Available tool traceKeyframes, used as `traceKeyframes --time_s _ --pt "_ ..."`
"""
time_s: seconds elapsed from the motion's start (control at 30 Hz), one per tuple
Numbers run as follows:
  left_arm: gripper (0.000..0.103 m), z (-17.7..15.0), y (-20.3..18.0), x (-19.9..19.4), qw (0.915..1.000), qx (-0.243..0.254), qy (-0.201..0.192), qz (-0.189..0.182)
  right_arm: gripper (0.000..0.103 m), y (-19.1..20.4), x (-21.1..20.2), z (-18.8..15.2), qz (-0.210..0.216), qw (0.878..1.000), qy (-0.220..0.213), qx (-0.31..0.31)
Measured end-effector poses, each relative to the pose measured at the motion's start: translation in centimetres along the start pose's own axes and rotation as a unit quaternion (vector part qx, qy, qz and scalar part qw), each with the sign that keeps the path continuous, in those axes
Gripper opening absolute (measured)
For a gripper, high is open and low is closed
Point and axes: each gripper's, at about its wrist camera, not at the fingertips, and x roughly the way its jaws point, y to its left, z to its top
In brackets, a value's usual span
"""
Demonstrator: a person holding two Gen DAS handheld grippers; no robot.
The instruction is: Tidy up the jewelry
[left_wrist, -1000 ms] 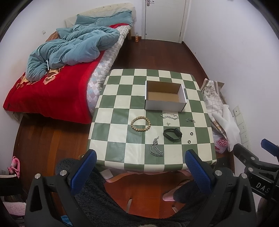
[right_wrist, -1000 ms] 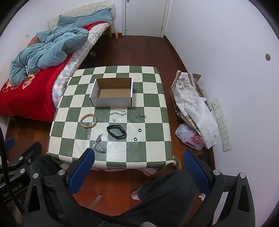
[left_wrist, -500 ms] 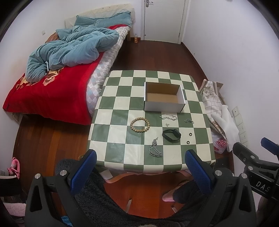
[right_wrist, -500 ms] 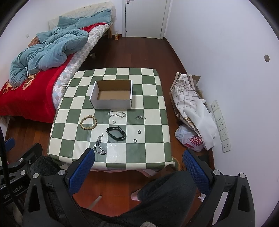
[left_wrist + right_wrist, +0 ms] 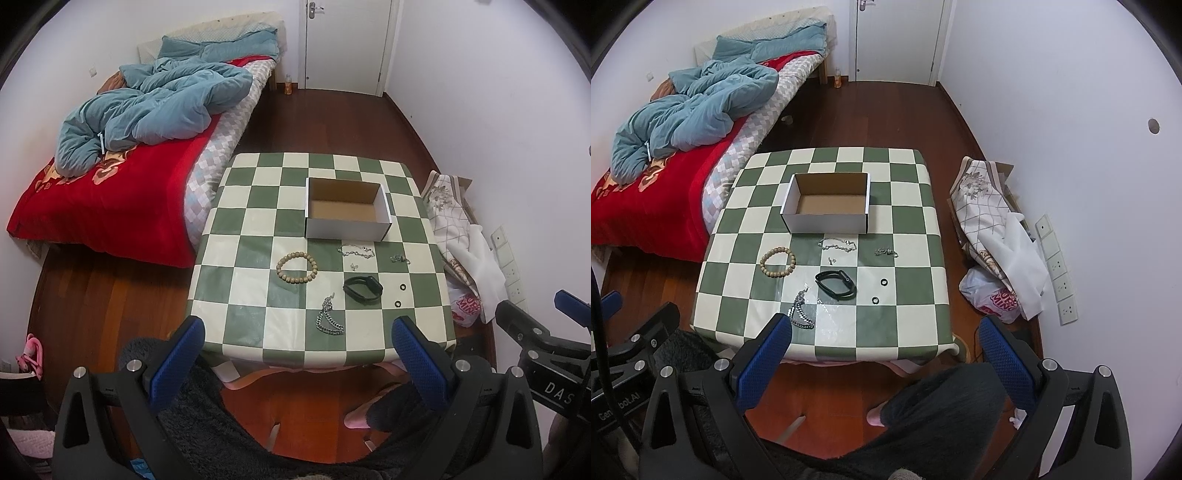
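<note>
While both tongs hang spread and bare at lower frame, left tongs and right tongs well short of bench, task judged not begun. Nearest: silver chain. Then black band, two small rings, bead bracelet, thin chains. Farthest, frame centre: white box, nothing inside. All pieces left to box.

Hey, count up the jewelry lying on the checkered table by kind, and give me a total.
Bead bracelet: 1
Black band: 1
Heavy silver chain: 1
Fine silver chains: 2, one in front of the box, one to its right
Small black rings: 2
Tiny silver piece: 1
Total: 8, all outside the box.
</note>
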Motion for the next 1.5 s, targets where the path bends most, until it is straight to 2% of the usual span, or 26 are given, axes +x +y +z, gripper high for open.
traceKeyframes --time_s 0.6,0.83,1.13,1.23,1.3,1.47,1.5 --pt "0.103 -0.6 0.0 -1.6 0.9999 0.0 -0.015 -0.002 0.102 -0.2 -1.0 -0.3 -0.001 1.0 -0.011 -0.002" --pt "0.103 -0.5 0.3 -0.3 0.9999 -0.006 -0.014 0.005 0.102 -0.3 -0.4 -0.2 -0.002 1.0 -0.009 0.003" --pt "0.103 0.6 1.4 7.8 0.998 -0.021 0.018 0.056 0.102 -2.8 7.0 0.5 -0.007 0.999 0.034 0.034" --pt "0.103 0.4 1.3 11.4 0.9966 -0.014 0.045 0.067 0.102 -3.4 10.6 0.4 -0.009 0.998 0.057 0.039" --pt "0.103 -0.2 1.0 14.3 0.9946 -0.004 0.081 0.064 0.101 -3.9 13.2 0.1 -0.005 0.996 0.079 0.047" --pt "0.103 -1.6 -0.6 19.6 0.9881 0.004 0.15 0.035 0.08 -4.8 19.4 -0.9 0.024 0.99 0.121 0.068" --pt "0.103 -1.8 -1.0 20.6 0.9865 0.004 0.161 0.027 0.079 -5.0 20.5 -1.1 0.028 0.989 0.126 0.07"
